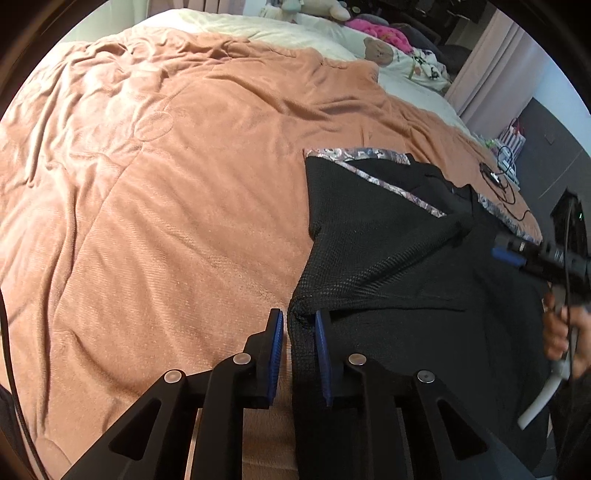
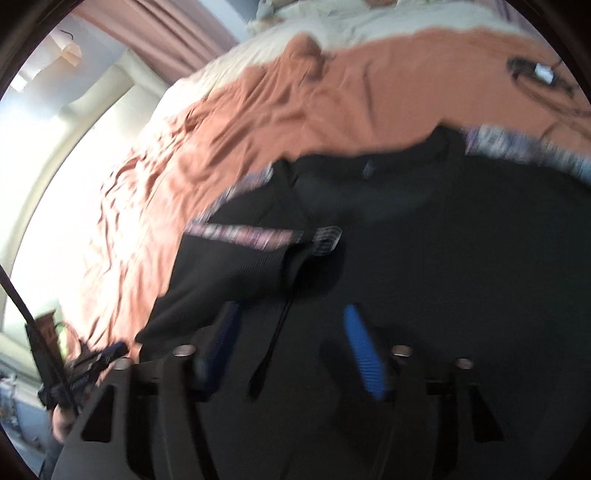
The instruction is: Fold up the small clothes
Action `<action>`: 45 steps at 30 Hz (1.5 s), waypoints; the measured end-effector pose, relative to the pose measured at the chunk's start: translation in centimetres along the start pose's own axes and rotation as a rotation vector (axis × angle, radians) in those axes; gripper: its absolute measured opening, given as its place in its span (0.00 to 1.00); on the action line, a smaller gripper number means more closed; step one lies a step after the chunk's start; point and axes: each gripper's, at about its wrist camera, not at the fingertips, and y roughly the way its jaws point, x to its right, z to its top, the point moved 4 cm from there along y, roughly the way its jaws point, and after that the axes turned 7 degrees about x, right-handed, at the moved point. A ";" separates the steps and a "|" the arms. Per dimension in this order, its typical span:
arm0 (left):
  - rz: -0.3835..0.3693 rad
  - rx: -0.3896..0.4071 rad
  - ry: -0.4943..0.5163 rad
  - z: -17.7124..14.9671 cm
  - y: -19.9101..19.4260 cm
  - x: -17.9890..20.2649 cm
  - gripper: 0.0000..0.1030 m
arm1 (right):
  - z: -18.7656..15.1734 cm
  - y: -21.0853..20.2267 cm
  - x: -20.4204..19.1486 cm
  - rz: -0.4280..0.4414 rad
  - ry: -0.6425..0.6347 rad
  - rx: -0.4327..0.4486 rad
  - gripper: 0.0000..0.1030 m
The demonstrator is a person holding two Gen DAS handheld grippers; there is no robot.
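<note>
A black garment [image 1: 388, 258] with a floral trim band [image 1: 354, 153] lies partly folded on the orange blanket [image 1: 166, 184], at the bed's right side. My left gripper [image 1: 298, 318] sits at the garment's near left edge. That edge runs up between the blue pads [image 1: 275, 350], with a sliver of blanket showing beside the left pad, so the jaws stand slightly open. In the blurred right wrist view, my right gripper [image 2: 291, 310] hovers over the black garment [image 2: 424, 240] with its pads [image 2: 364, 354] wide apart and open. The right gripper's fingers [image 1: 511, 254] also show at the right edge of the left wrist view.
A black cable with a small device [image 1: 495, 177] lies on the blanket past the garment. Plush toys and a pink item [image 1: 373, 27] sit near the pillows. A curtain [image 1: 480, 81] and a striped bag [image 1: 513, 136] stand beside the bed. A person's hand [image 1: 561, 328] holds the right gripper.
</note>
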 end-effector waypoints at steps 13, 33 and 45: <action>-0.001 0.002 -0.015 0.0 -0.2 -0.2 0.19 | -3.8 5.5 -2.0 0.056 -0.003 -0.206 0.28; 0.005 0.003 -0.051 0.8 0.9 1.1 0.29 | -4.6 1.6 -0.9 0.034 0.031 -0.163 0.04; 0.061 -0.059 -0.025 -0.2 4.1 0.8 0.32 | -3.4 1.8 0.9 -0.008 0.029 -0.093 0.20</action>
